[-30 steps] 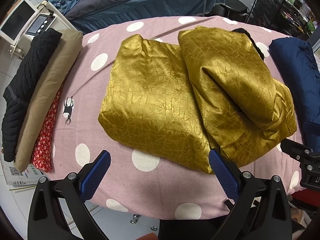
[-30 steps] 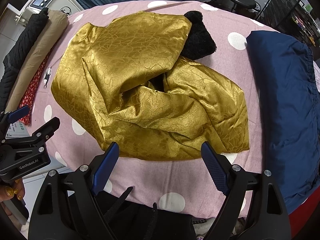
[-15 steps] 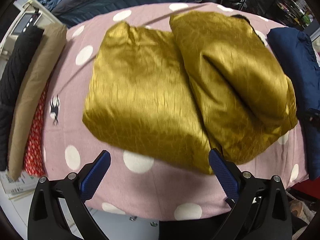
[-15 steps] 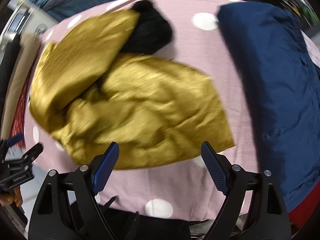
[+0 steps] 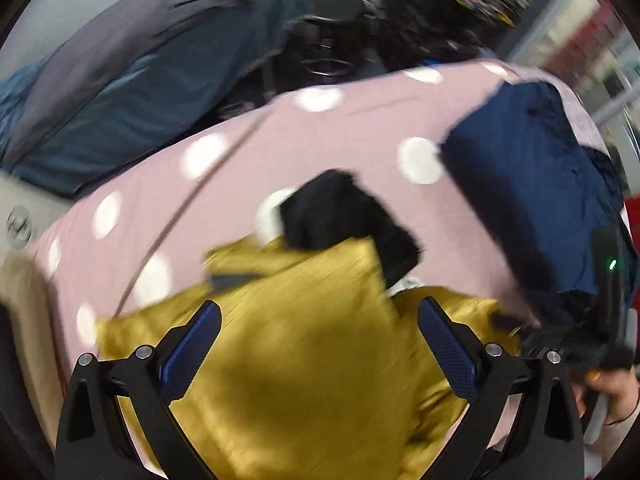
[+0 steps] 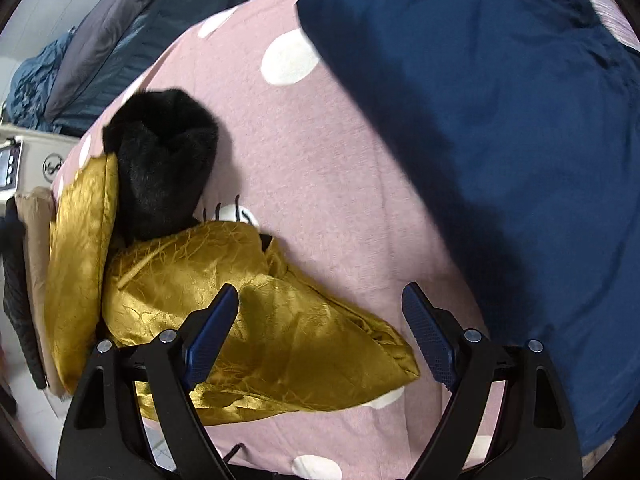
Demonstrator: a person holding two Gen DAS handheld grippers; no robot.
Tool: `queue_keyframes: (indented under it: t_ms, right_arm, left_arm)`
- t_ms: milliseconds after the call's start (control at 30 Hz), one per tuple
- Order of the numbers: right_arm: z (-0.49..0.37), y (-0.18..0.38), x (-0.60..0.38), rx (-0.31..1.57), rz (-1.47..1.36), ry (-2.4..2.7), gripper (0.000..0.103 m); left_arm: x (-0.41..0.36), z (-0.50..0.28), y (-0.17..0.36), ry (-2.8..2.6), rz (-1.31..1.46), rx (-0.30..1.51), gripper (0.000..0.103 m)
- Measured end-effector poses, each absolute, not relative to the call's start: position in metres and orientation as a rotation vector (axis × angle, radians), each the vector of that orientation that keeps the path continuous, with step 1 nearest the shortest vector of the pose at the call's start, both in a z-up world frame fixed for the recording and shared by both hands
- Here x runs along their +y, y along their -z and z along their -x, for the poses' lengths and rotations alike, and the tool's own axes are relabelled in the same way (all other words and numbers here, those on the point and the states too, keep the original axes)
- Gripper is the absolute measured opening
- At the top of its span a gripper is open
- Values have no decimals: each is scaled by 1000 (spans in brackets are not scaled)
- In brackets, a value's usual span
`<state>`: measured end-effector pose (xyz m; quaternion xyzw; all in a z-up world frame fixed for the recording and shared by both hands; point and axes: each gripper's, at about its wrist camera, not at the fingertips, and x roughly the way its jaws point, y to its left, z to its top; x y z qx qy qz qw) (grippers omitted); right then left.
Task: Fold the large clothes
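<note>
One crinkled gold satin garment [image 6: 240, 304] with one black fur collar [image 6: 160, 168] lay at nine o'clock of one folded navy garment [image 6: 500, 140]; both the left gripper [image 5: 320, 352] and the right gripper [image 6: 320, 340] gaped empty.

Bedroom-like home — bedding heap [image 6: 120, 40], dotted tablecloth [image 6: 320, 184], stocked shelves [image 5: 460, 8].

Left wrist view: heavy motion blur throughout. Right wrist view: mostly sharp, soft shadows, even indoor light, dark fisheye corners.
</note>
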<state>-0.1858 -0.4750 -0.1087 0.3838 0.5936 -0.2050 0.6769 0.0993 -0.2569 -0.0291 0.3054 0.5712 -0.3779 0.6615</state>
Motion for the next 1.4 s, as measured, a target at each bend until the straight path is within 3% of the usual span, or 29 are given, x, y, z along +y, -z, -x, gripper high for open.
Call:
queue_keyframes:
  t_ms: [133, 300, 367, 433, 467, 567, 600, 667, 1000, 1133, 1400]
  right_arm:
    - [175, 130, -460, 1357, -867, 382, 83]
    - [174, 149, -448, 1345, -936, 347, 83]
    - [175, 154, -442, 1342, -946, 332, 83]
    - [174, 158, -433, 1349, -930, 292, 81]
    - [174, 159, -429, 1351, -914, 277, 69]
    - [169, 159, -411, 1365, -868, 222, 26]
    - [169, 158, -406, 1365, -856, 218, 19]
    - [166, 151, -395, 1349, -809, 215, 15]
    - [162, 82, -365, 1157, -670, 207, 11]
    - [160, 48, -359, 1056, -667, 153, 11]
    - [138, -32, -332, 848, -730, -42, 9]
  left_arm:
    - [-334, -70, 79, 905, -974, 1259, 96]
    - [-355, -56, 136, 899, -1168, 1331, 94]
    - [-352, -55, 147, 902, -1196, 1329, 86]
    - [-345, -62, 157, 869, -1196, 1348, 58]
    - [-340, -67, 158, 862, -1159, 1371, 50]
    - [-326, -76, 153, 878, -1041, 1423, 40]
    - [-321, -77, 149, 879, -1017, 1418, 35]
    - [-305, -81, 135, 875, -962, 1398, 30]
    - [-166, -124, 38, 741, -504, 1340, 19]
    - [-85, -149, 1, 585, -363, 1299, 8]
    - [61, -161, -84, 336, -147, 1159, 8]
